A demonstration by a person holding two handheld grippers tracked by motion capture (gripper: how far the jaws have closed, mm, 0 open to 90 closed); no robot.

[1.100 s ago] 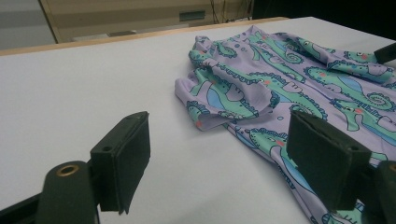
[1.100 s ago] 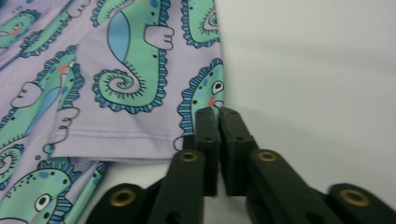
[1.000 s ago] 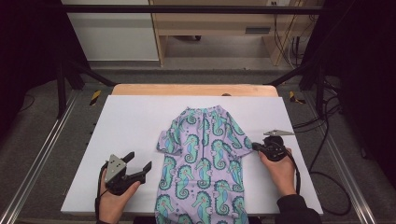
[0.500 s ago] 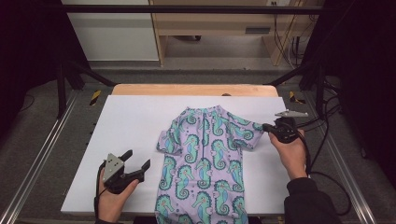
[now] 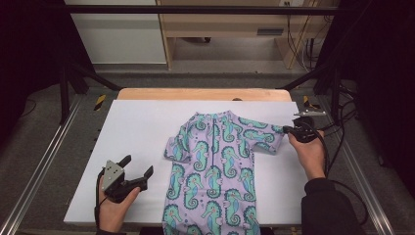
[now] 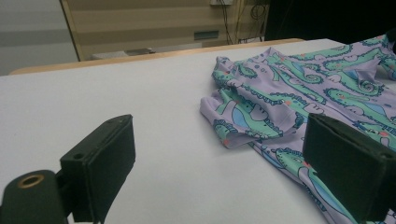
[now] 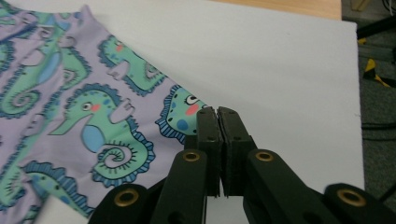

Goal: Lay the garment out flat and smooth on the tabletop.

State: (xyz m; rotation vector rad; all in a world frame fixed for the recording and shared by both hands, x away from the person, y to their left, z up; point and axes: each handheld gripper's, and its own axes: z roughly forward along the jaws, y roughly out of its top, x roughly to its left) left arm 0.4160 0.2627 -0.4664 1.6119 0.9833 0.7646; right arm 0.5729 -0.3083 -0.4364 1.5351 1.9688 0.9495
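Note:
A lilac child's top printed with green seahorses (image 5: 215,166) lies flat on the white board (image 5: 137,122), its hem at the near edge. My right gripper (image 5: 286,130) is shut on the end of the top's right sleeve (image 7: 180,114), which is stretched out toward the board's right side. The closed jaws meet over the sleeve's hem in the right gripper view (image 7: 217,111). My left gripper (image 5: 138,165) rests near the front left of the board; its jaws have just been opening and hold nothing. In the left gripper view (image 6: 219,126) the crumpled left sleeve (image 6: 243,119) lies just beyond the jaws.
A wooden strip (image 5: 203,94) borders the board's far edge. Metal rails (image 5: 44,161) run along both sides, with yellow-black clamps (image 5: 100,102) at the far corners. Cables (image 5: 342,122) hang at the right. Bare board spreads left of the top.
The right hand has moved right and away from me with the sleeve, drawing it out from the body of the top. The left jaws stand a little wider.

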